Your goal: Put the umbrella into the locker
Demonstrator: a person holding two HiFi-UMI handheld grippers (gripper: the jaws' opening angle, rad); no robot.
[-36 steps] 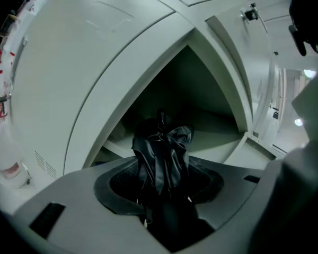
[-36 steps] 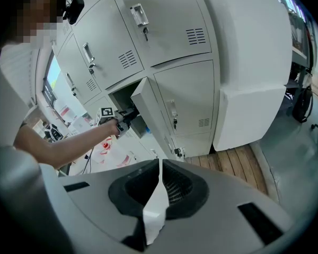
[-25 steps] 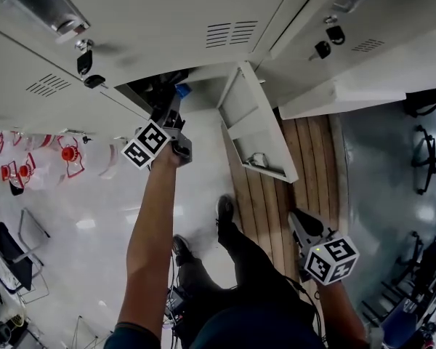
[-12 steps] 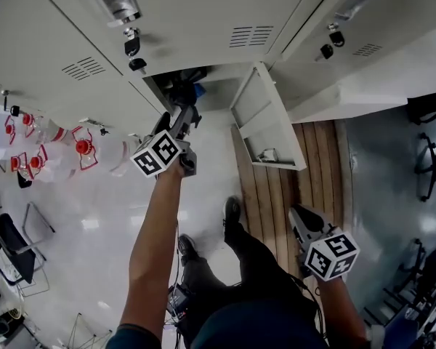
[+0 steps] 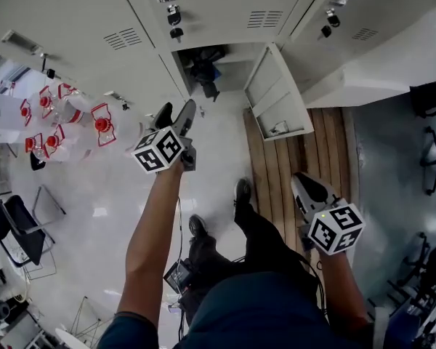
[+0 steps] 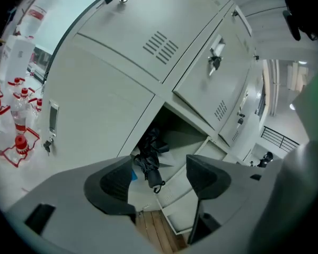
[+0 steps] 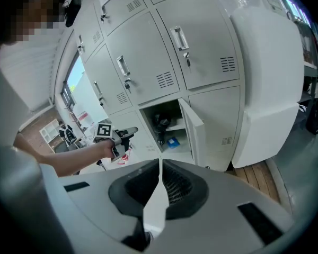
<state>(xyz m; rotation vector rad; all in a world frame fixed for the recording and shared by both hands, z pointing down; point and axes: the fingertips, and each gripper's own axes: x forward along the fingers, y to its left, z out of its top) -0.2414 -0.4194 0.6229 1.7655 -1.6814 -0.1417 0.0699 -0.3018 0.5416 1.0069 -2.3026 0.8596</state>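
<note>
The black folded umbrella (image 5: pixel 203 69) lies inside the open bottom locker (image 5: pixel 225 52), its handle toward the opening; it also shows in the left gripper view (image 6: pixel 148 162) and the right gripper view (image 7: pixel 160 124). My left gripper (image 5: pixel 176 110) hangs in front of the locker, well clear of the umbrella. Its jaws stand wide and are closing slightly, with nothing between them (image 6: pixel 159 180). My right gripper (image 5: pixel 300 182) is low at the right, shut and empty (image 7: pixel 159 169). The locker door (image 5: pixel 276 97) is swung open to the right.
A small blue thing (image 7: pixel 173 141) lies on the locker floor beside the umbrella. Red-and-white extinguishers (image 5: pixel 102 126) line the wall at left. A wooden platform (image 5: pixel 276 173) runs under the right lockers, and a white cabinet (image 7: pixel 265 78) stands beyond. Chairs (image 5: pixel 14 238) sit far left.
My left gripper has drawn back from the locker opening and risen, leaving the umbrella inside. My right gripper has lifted a little.
</note>
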